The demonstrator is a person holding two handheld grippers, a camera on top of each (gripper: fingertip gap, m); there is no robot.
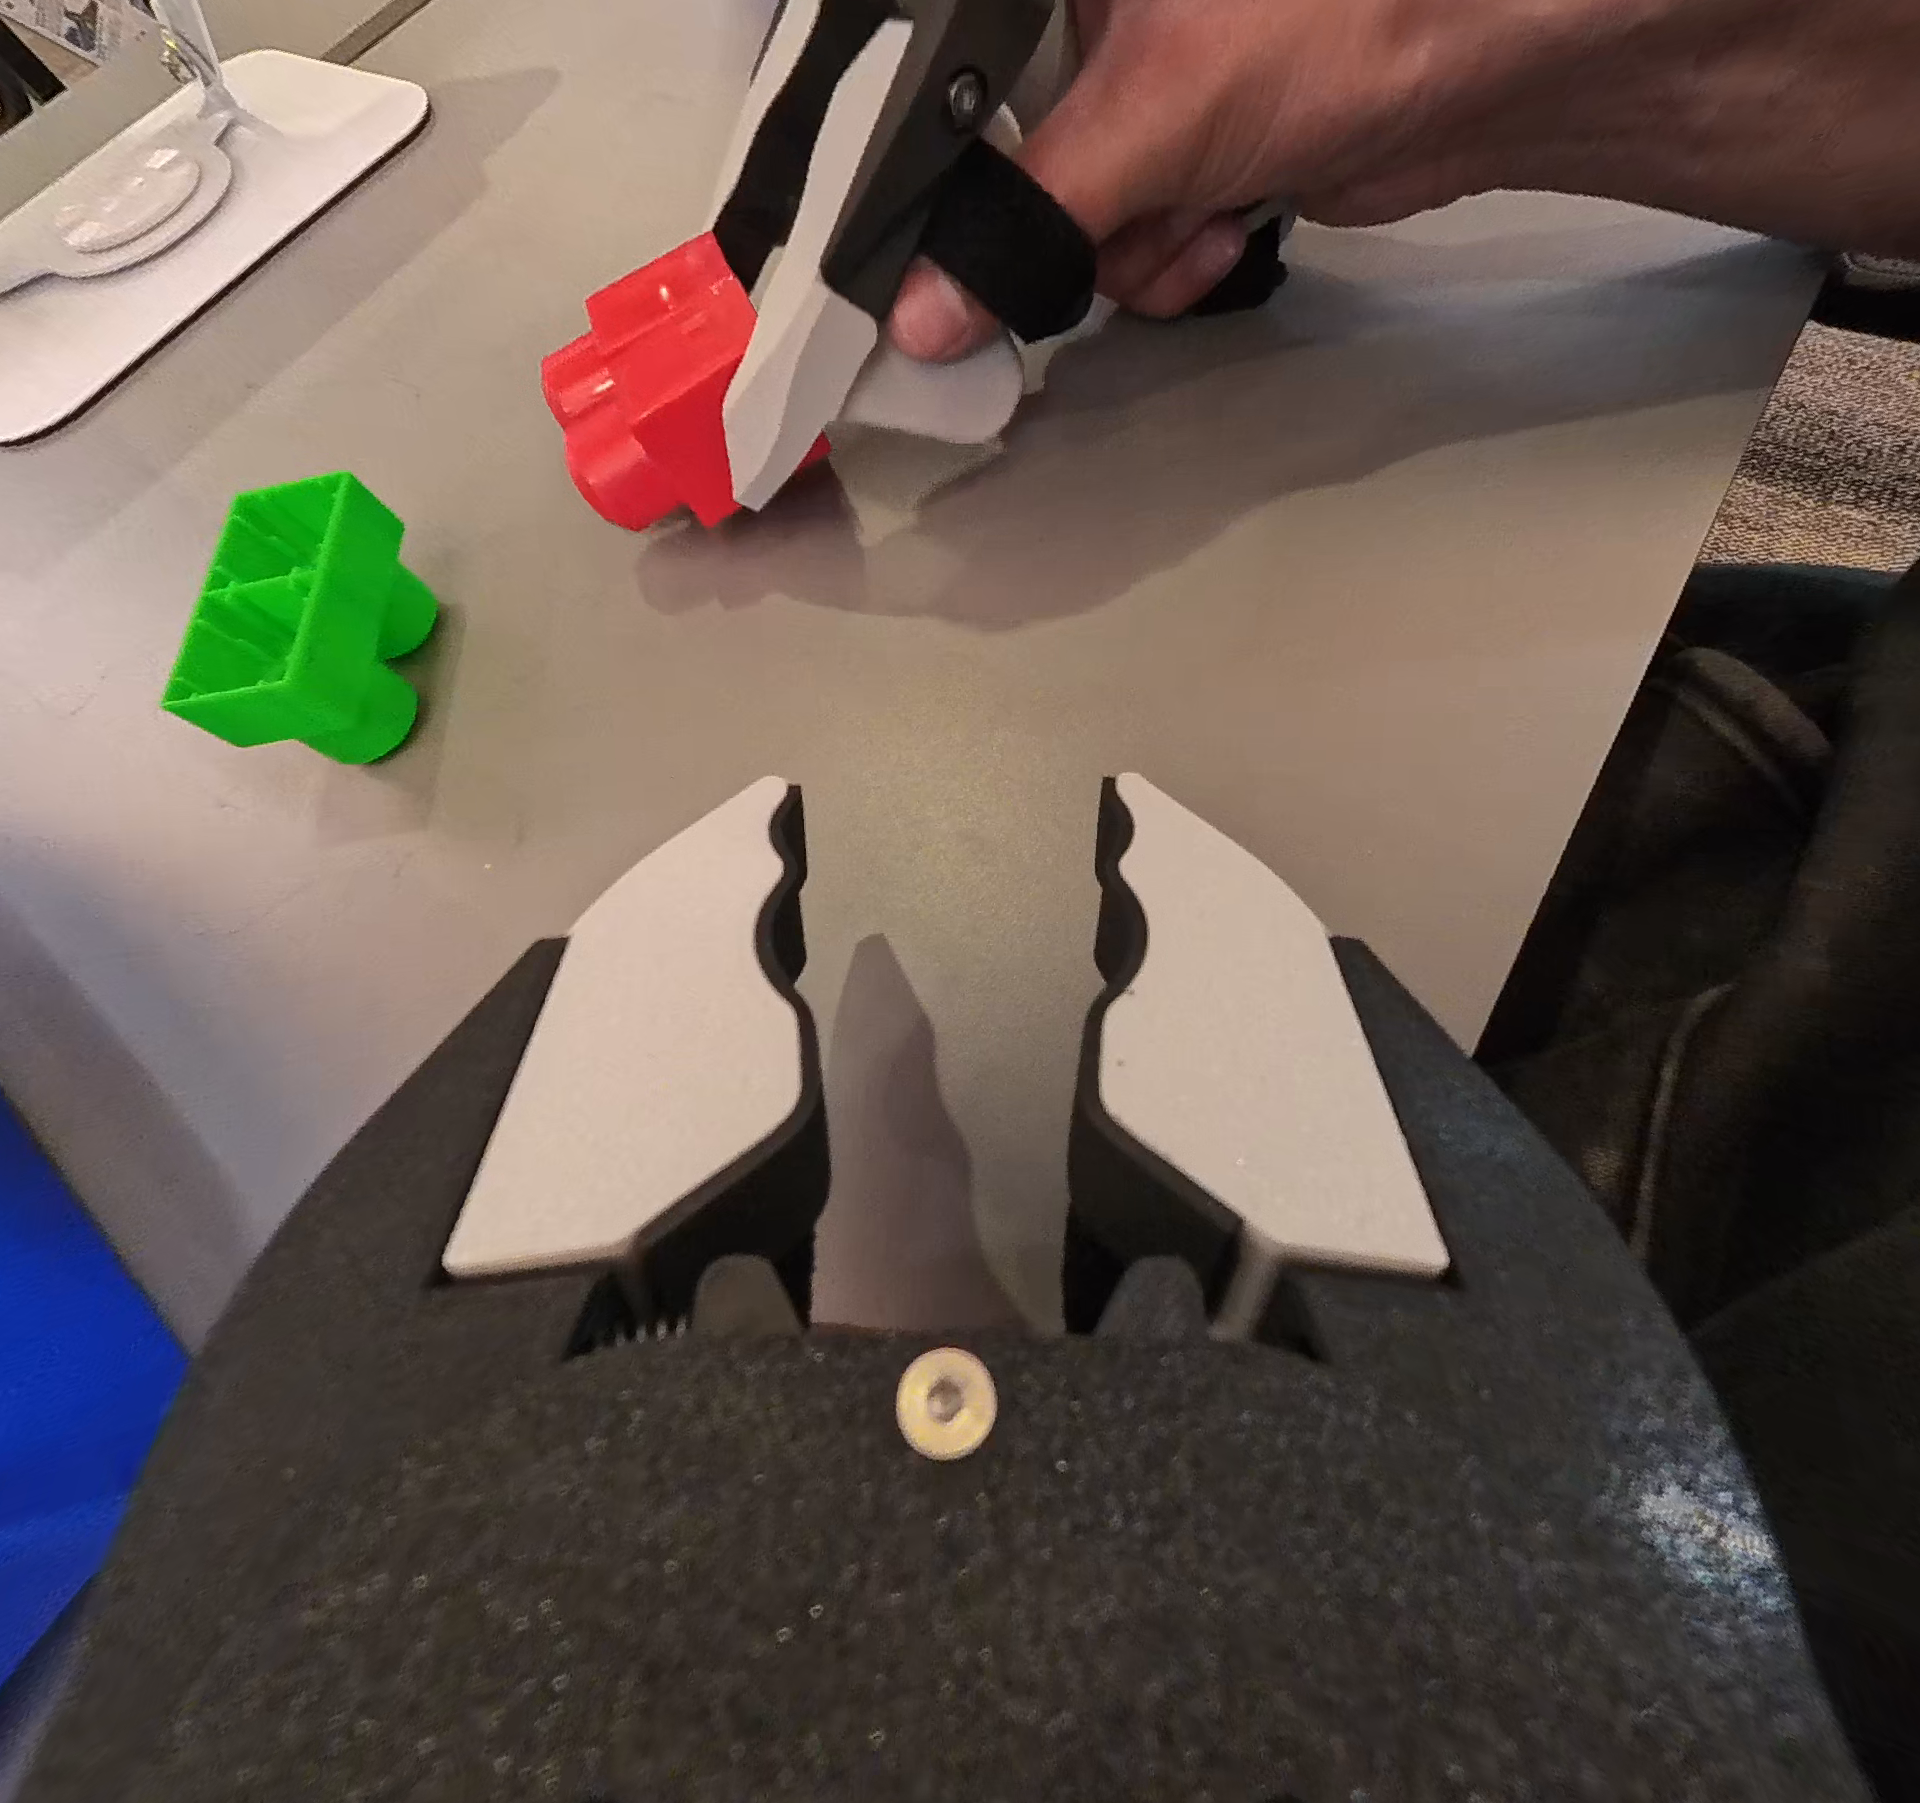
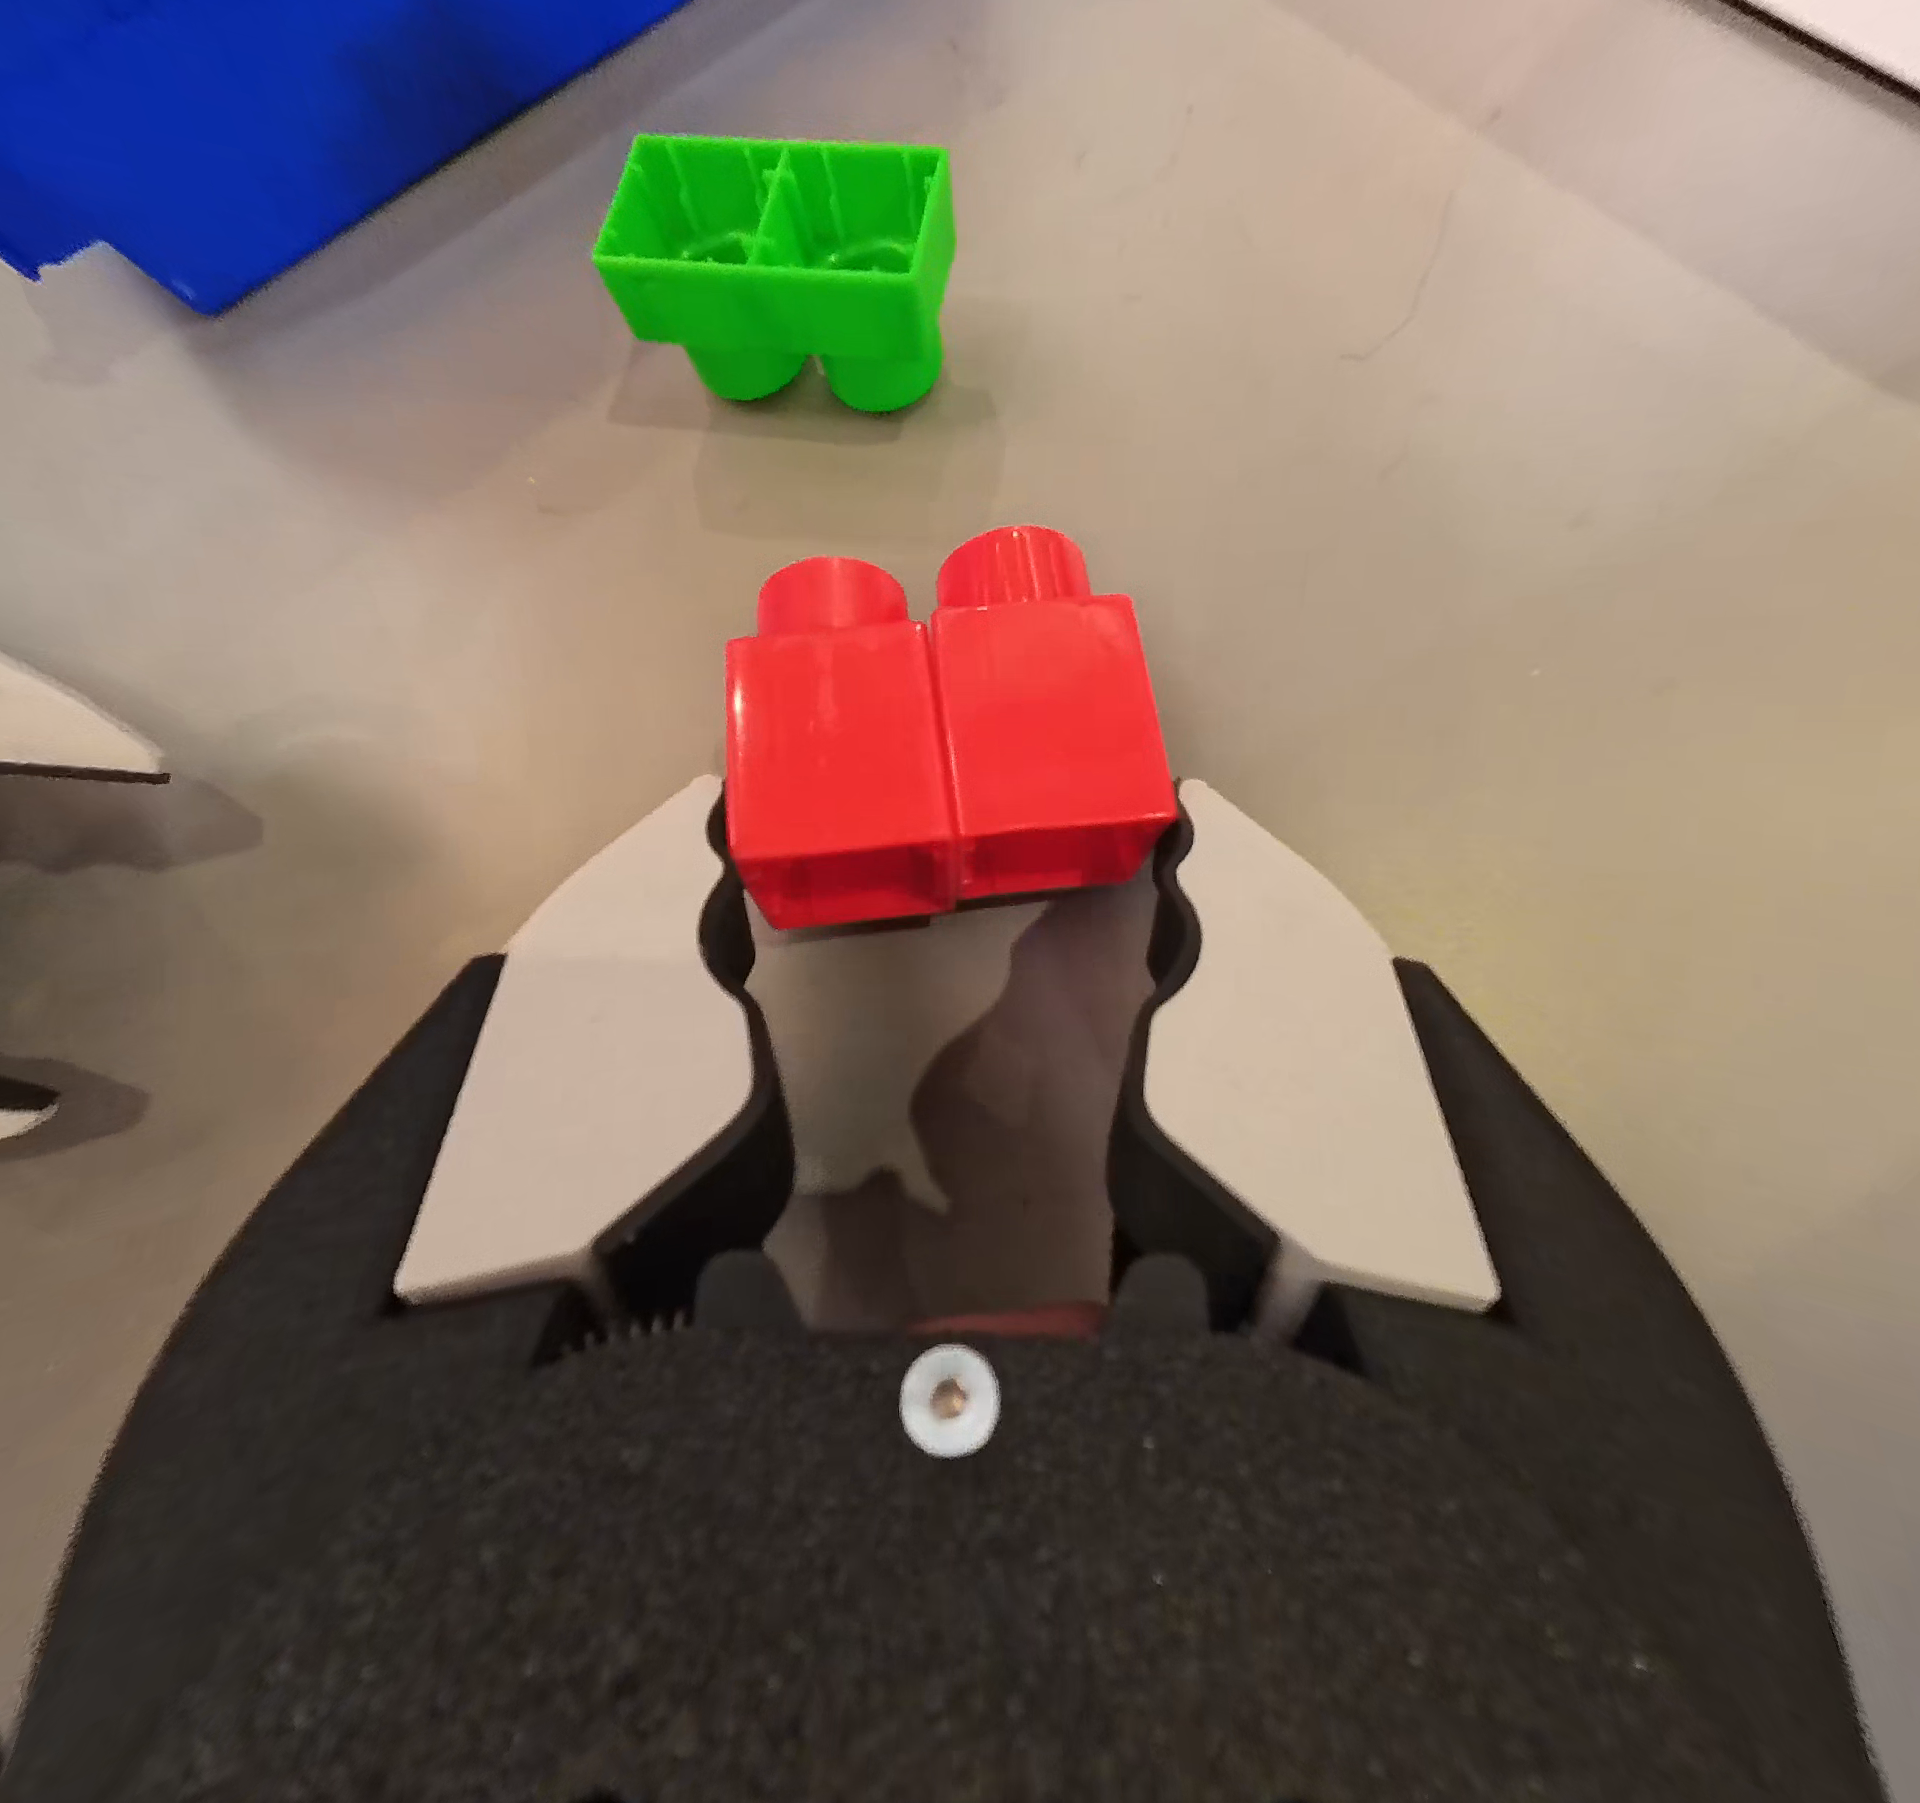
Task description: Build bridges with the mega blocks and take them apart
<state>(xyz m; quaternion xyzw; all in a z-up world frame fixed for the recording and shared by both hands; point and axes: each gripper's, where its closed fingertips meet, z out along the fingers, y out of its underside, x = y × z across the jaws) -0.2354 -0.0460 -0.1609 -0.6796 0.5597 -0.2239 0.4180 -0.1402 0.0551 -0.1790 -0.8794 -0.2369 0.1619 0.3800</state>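
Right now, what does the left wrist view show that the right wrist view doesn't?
Only the left wrist view shows the person's hand working the right gripper, the white stand base at far left, and the left gripper open over bare table.

Only the right wrist view shows the red block's two studs pointing away from the camera and the grip at its open end.

Both show the red block held by the right gripper, and the green block, apart from it, with its hollow underside in view.

— How many blocks are out on the table?
— Two: one red block point(image 2: 945, 766) and one green block point(image 2: 779, 267).
— And grippers?
— Two, a left gripper point(image 1: 951, 818) and a right gripper point(image 2: 951, 808).
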